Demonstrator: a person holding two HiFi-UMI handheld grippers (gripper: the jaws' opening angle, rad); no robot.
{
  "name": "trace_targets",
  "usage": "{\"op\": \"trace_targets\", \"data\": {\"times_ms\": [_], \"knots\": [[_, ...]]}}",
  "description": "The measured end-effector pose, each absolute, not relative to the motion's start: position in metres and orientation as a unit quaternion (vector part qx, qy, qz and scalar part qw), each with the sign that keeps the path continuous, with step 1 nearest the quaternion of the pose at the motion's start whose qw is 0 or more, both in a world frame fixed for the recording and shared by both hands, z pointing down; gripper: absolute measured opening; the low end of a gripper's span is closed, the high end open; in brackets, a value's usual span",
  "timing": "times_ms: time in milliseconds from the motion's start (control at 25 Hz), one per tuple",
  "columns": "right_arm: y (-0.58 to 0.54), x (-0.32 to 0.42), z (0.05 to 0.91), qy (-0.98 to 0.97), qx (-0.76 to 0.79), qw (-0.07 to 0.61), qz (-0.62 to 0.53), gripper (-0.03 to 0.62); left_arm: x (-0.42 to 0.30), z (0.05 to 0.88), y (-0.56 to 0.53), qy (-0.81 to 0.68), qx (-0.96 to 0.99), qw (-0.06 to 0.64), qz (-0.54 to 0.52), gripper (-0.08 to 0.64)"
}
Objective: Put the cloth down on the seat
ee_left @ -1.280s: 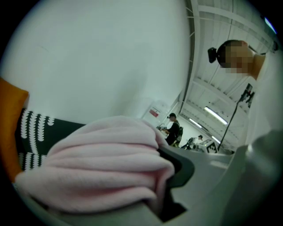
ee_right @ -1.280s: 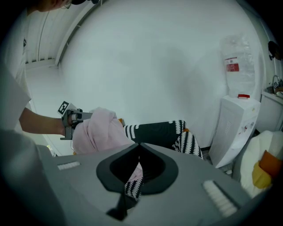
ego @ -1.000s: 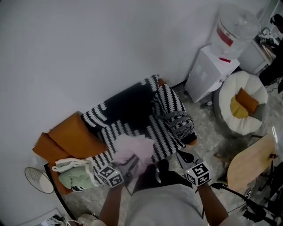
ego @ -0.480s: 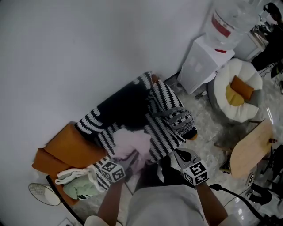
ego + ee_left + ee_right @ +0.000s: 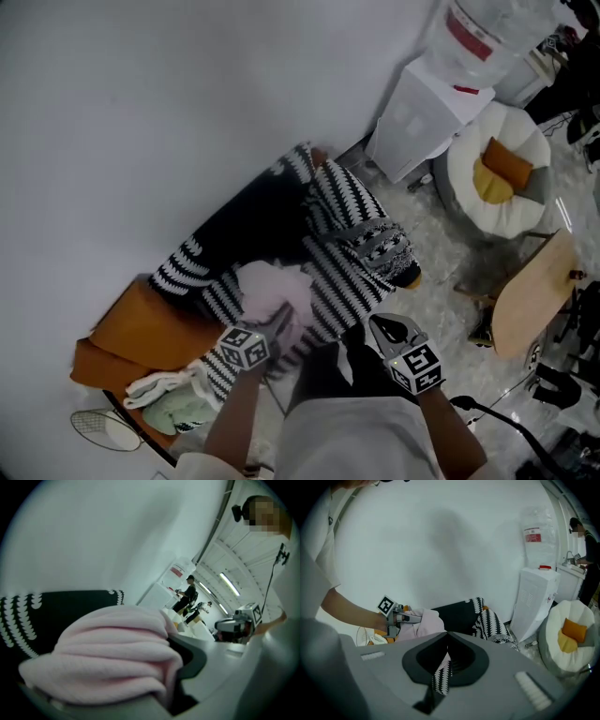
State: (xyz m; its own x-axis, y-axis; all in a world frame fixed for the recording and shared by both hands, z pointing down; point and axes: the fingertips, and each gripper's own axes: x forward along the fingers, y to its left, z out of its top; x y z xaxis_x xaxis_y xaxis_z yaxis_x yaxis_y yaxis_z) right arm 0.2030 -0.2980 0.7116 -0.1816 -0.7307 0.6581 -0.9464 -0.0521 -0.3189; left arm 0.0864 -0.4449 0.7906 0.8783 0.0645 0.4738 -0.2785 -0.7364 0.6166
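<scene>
A crumpled pink cloth (image 5: 272, 289) hangs over the seat, a sofa draped in a black and white striped blanket (image 5: 349, 217). My left gripper (image 5: 281, 324) is shut on the cloth's near edge. In the left gripper view the pink cloth (image 5: 108, 658) fills the space between the jaws, with the sofa's black back behind it. My right gripper (image 5: 382, 324) hovers just off the sofa's front edge to the right, shut and empty. In the right gripper view its tips (image 5: 447, 633) meet, and the pink cloth (image 5: 425, 622) and left gripper (image 5: 399, 618) show beyond them.
Orange cushions (image 5: 150, 328) and a green and white bundle (image 5: 176, 401) lie at the sofa's left end. A white water dispenser (image 5: 422, 108) stands to the right by the wall, beside a round white pouf (image 5: 487, 192) holding a yellow cushion. A wooden board (image 5: 534, 291) is at far right.
The left gripper has carried the pink cloth a little further in over the striped seat. The right gripper has stayed where it was, shut.
</scene>
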Motion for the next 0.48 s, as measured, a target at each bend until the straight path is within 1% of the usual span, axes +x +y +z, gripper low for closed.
{"op": "trace_targets", "data": {"times_ms": [280, 480], "knots": [[-0.310, 0.202, 0.738, -0.658, 0.626, 0.147, 0.390, 0.003, 0.100, 0.840, -0.468, -0.067, 0.891, 0.363, 0.262, 0.097], [-0.312, 0.200, 0.754, -0.650, 0.628, 0.145, 0.402, 0.003, 0.107, 0.872, -0.481, -0.083, 0.882, 0.364, 0.288, 0.115]]}}
